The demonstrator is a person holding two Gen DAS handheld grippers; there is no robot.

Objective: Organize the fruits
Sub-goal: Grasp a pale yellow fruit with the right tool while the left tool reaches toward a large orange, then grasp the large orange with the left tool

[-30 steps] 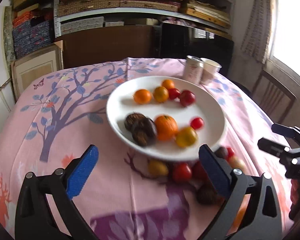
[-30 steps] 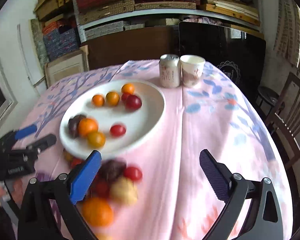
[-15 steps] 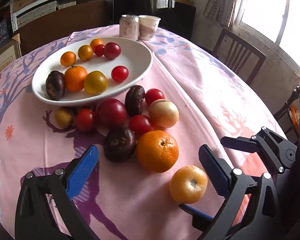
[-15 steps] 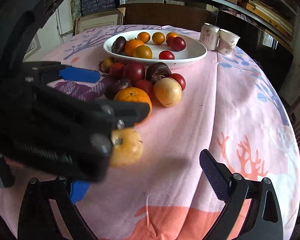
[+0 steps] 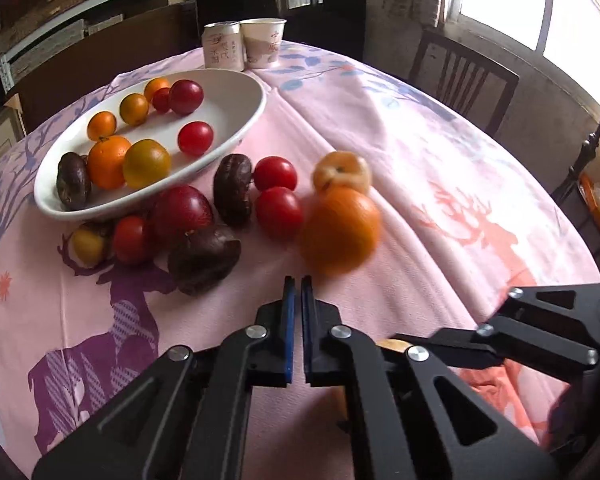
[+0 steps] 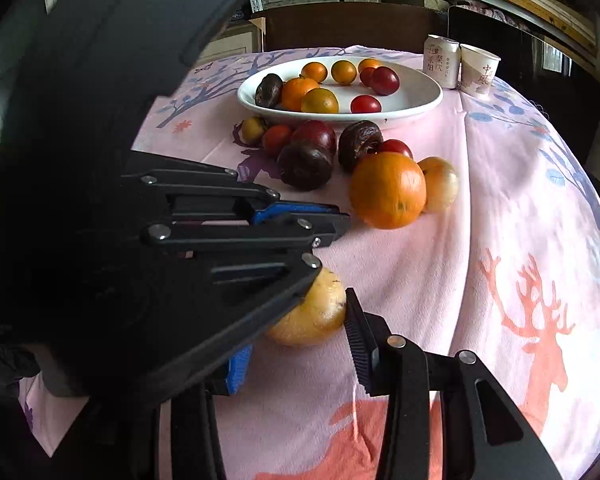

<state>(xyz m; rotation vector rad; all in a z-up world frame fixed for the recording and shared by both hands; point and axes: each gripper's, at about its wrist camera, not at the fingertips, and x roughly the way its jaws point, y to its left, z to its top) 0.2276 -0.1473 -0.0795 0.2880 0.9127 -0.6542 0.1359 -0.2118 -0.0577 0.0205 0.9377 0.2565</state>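
Pink cloth covers the round table (image 5: 440,184), and that is the biggest thing we see. At about eleven o'clock in our left view sits the white plate (image 5: 236,96), already holding some small fruits. Loose fruits still lie on the cloth just below the plate's near rim, at about six o'clock from it. The big orange (image 5: 340,234) is nearest to us, and it looks blurry in that view. A pale yellow fruit (image 5: 342,172) touches it at twelve o'clock. Dark brown fruits and red ones lie between the orange and the plate.

We think we are in the middle of the job: picking loose fruits off the cloth and putting them on the plate.

Our right claw (image 6: 300,344) is partly open, and a yellow round fruit (image 6: 312,312) sits between its fingers. One black finger (image 6: 358,340) is right at the fruit's side. The other is mostly hidden behind our left claw, so we cannot tell if the squeeze is tight yet.

Our left claw (image 5: 295,304) is pinched almost closed, with only a thin gap, and holds nothing. It points at the orange at one o'clock.

Next, we think, the right claw needs a firm but gentle squeeze, then a lift up and over to a bare spot on the plate at twelve o'clock. The left claw crosses over the right one, so it should move aside first.
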